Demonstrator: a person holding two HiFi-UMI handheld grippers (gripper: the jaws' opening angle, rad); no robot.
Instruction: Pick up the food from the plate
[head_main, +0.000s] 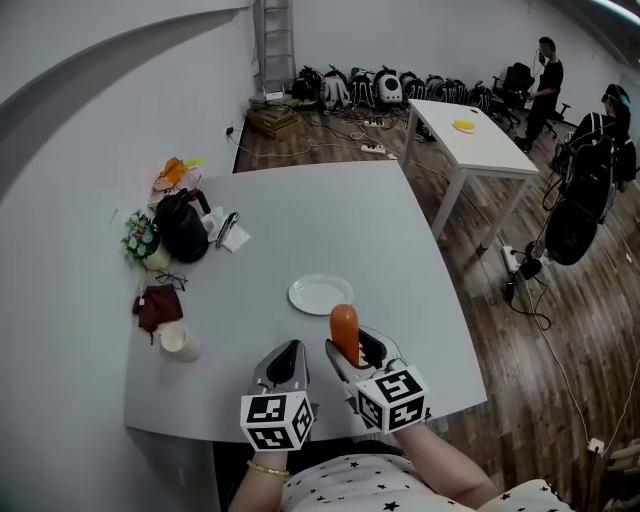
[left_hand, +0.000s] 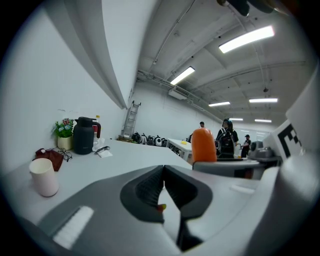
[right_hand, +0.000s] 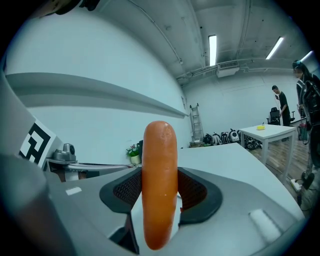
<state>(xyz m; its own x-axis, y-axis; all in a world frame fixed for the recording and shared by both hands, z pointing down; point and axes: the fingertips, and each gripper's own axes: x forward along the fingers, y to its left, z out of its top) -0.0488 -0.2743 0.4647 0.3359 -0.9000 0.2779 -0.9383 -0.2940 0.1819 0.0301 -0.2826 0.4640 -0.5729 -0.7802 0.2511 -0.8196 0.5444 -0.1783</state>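
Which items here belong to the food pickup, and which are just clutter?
Job: sausage, right gripper shut on it, empty plate.
Lying about: black jug, white cup, flower pot, red cloth.

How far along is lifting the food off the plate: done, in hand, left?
Done: the white plate is bare and the sausage is off it. In hand: the right gripper clamps the sausage upright above the table. The left gripper is shut and empty. Left: nothing on the plate to pick up.
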